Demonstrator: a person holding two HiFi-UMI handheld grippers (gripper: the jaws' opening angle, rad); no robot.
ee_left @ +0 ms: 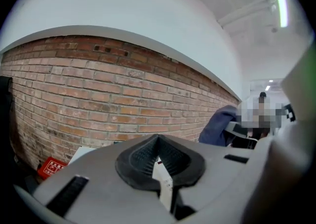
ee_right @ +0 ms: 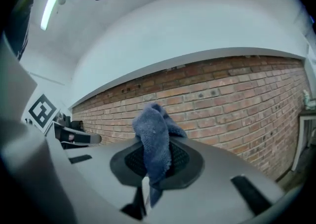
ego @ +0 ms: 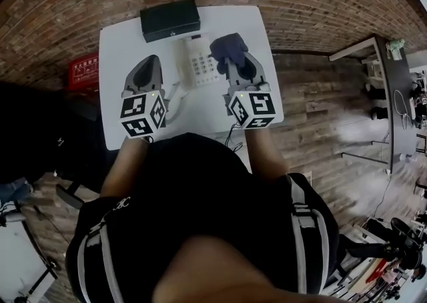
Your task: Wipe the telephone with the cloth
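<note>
On the white table (ego: 120,41) in front of the person, a pale telephone (ego: 200,61) lies between the two grippers, with a black box (ego: 170,19) just behind it near the far edge. The right gripper (ego: 235,65) is clamped on a blue cloth (ego: 229,45), which bunches out past its tips just beside the telephone's right edge; I cannot tell whether the two touch. In the right gripper view the cloth (ee_right: 155,134) is pinched between the dark pads and stands up in a fold against the brick wall (ee_right: 237,90). The left gripper (ego: 150,61) sits to the telephone's left over the table, its jaws together with nothing held (ee_left: 158,141). A red sign (ego: 83,71) sits low beyond the table's left side.
</note>
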